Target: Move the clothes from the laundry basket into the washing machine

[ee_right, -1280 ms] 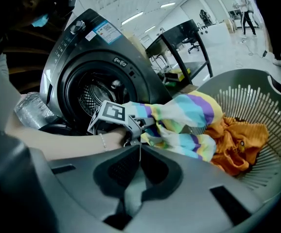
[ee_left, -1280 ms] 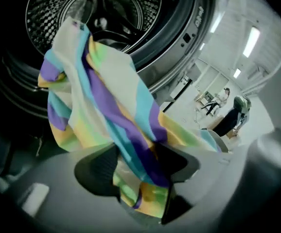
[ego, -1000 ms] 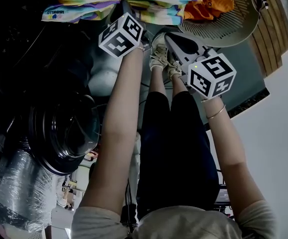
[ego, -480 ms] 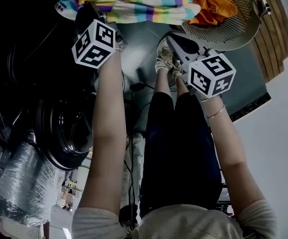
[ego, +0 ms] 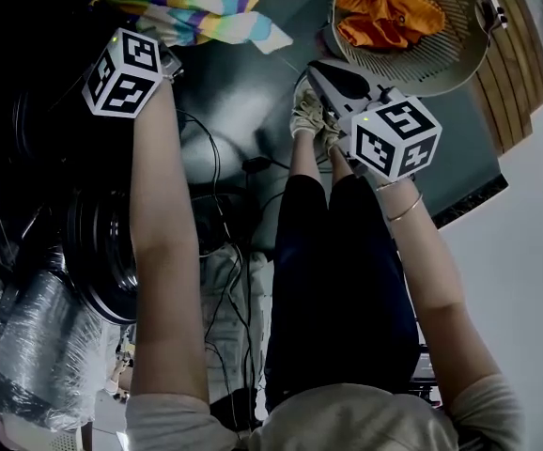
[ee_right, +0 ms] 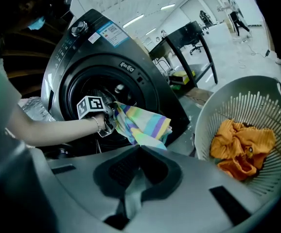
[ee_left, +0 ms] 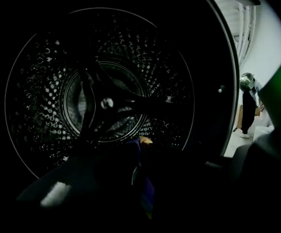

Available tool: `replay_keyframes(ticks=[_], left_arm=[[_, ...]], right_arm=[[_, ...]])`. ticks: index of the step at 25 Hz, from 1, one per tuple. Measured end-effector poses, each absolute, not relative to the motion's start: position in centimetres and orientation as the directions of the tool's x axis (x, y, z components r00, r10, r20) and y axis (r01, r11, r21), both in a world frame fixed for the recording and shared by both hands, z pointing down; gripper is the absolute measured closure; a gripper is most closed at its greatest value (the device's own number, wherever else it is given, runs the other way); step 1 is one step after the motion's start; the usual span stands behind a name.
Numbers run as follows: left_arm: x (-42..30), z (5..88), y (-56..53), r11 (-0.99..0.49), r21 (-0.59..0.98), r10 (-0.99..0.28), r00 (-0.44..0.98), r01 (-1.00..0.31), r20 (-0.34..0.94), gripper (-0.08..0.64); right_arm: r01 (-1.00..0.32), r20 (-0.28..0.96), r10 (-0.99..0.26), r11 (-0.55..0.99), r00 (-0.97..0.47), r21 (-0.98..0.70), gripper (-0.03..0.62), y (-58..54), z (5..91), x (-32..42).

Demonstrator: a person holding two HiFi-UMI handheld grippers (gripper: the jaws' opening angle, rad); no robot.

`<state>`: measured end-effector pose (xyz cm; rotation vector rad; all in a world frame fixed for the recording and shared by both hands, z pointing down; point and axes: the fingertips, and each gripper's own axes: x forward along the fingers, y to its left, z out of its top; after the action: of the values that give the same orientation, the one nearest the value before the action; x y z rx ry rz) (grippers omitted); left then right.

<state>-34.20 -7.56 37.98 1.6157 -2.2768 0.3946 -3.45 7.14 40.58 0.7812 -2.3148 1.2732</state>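
Left tongs point(ee_right: 112, 119) clenched on striped cloth point(ee_right: 143, 125) at washer point(ee_right: 131, 79) mouth; loose tail hangs outside, may snag rim or drop short of drum point(ee_left: 33, 106); Right tongs point(ee_right: 133, 193) clenched, empty, near basket point(ee_right: 218, 115); orange cloth point(ee_right: 242, 147) inside

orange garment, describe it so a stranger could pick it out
Beside the dark washing machine stands a pale slatted laundry basket. Crumpled inside lies the orange garment, one plain colour, unlike the striped cloth held at the machine's opening.
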Motion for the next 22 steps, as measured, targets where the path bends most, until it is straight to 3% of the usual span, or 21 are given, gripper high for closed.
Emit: replay_keyframes(ticks=[5, 10, 12, 22], left_arm=[[-35.7, 39.9, -8.1, 0.355, -0.056, -0.827, -0.342, -0.933, 0.447, 0.529], [-35.8, 39.7, -7.3, 0.422, 0.064, -0.831, -0.358, -0.904, 0.426, 0.491], [-35.7, 39.0, -6.6, 0.422, 0.065, -0.836, -0.36, -0.904, 0.414, 0.534], [-32.0, 37.7, -2.4, 0.334, 0.33, -0.913, -0.216, -0.883, 0.347, 0.53]], right_arm=[[-0.627, 0.569, -0.271, 0.428, -0.776, -0.651, 0.583, 7.6, 41.0, -3.7], [-0.617, 0.565, -0.258, 0.429, -0.783, -0.659, 0.583, 8.1, 41.1, -4.3], [-0.614, 0.562, -0.257, 0.428, -0.786, -0.663, 0.583, 8.0, 41.1, -4.3], [-0.605, 0.546, -0.264, 0.424, -0.795, -0.674, 0.583, 7.9, 40.7, -4.1]])
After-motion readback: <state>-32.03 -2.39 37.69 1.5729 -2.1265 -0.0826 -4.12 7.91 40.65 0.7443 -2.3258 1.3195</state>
